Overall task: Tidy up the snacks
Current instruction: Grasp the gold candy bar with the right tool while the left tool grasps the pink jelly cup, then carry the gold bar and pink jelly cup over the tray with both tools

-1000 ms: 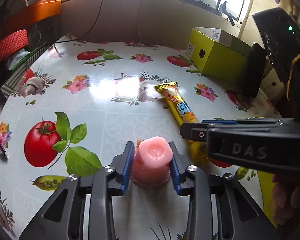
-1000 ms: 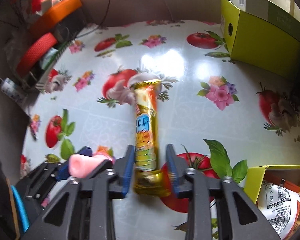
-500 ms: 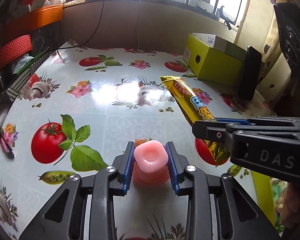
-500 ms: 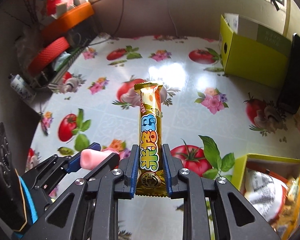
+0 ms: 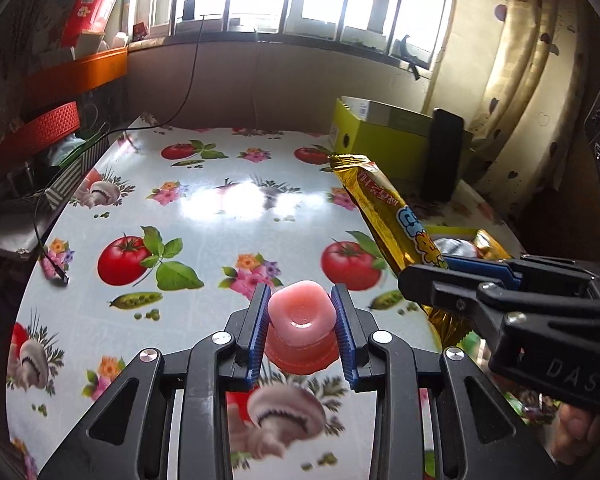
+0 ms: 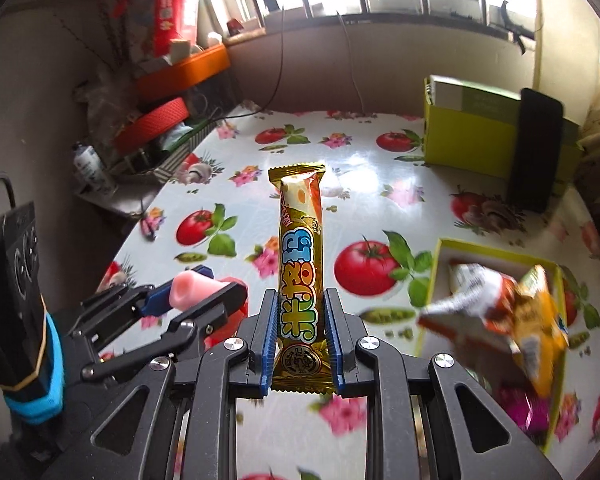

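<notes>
Snacks fill the open yellow box (image 6: 434, 280) at the counter's (image 5: 204, 216) right edge: crinkled packets, one white, one orange. Above the counter, the left hand-held gripper (image 5: 302, 326) clamps a pink jelly cup (image 5: 301, 316) and the right hand-held gripper (image 6: 300, 336) clamps a gold snack bar (image 6: 300, 264).

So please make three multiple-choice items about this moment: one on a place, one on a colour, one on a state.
1. Where is the open yellow box of snack packets in the right wrist view?
A. right of the held bar
B. left of it
C. on the windowsill

2. What colour is the jelly cup?
A. green
B. pink
C. blue

3. How is the gold-wrapped snack bar?
A. flat on the tablecloth
B. inside the box
C. clamped in the right gripper

Key: 1 A, the box sits at the right edge of the table. 2 B, it shows pink between the left gripper jaws. 3 C, the jaws press its lower end, clear of the tablecloth.
</notes>
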`<state>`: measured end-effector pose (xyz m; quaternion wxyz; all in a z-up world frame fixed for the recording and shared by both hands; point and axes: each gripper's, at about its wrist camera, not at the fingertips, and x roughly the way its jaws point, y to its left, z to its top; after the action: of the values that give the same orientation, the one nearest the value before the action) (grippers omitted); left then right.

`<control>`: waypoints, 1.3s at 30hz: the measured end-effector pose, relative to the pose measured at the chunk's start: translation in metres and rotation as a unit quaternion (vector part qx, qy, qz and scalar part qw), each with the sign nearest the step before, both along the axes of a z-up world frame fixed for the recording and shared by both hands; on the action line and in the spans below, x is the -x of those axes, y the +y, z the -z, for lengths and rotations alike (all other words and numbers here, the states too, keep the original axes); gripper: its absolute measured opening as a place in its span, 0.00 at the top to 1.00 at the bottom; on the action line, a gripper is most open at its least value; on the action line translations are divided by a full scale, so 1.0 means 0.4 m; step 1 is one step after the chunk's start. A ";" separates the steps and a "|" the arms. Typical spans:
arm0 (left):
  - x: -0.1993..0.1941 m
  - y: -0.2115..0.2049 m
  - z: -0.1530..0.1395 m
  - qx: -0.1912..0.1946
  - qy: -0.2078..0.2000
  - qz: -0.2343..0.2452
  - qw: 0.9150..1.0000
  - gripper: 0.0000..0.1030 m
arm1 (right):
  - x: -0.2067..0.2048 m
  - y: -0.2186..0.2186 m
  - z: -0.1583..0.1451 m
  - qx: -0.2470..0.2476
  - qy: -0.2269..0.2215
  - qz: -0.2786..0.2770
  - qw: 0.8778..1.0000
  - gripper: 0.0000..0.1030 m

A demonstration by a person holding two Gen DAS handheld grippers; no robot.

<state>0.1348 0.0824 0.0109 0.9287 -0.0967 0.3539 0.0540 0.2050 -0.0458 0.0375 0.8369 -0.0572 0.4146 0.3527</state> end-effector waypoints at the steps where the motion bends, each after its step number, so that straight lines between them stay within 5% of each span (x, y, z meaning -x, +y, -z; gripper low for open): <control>1: 0.012 -0.013 -0.006 -0.002 -0.001 0.003 1.000 0.69 | 0.020 -0.017 -0.004 -0.002 -0.005 0.001 1.000 0.81; 16: 0.118 -0.143 -0.062 -0.005 -0.016 0.037 0.999 0.69 | 0.153 -0.187 -0.022 -0.037 -0.022 0.027 0.999 0.81; 39: 0.117 -0.291 -0.078 -0.010 -0.019 0.098 0.995 0.69 | 0.180 -0.339 -0.022 -0.059 -0.021 0.064 0.996 0.81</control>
<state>0.0880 -0.0340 0.0422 0.9370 -0.0529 0.3436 -0.0355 0.1332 -0.1812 0.0463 0.8683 0.0113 0.3786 0.3204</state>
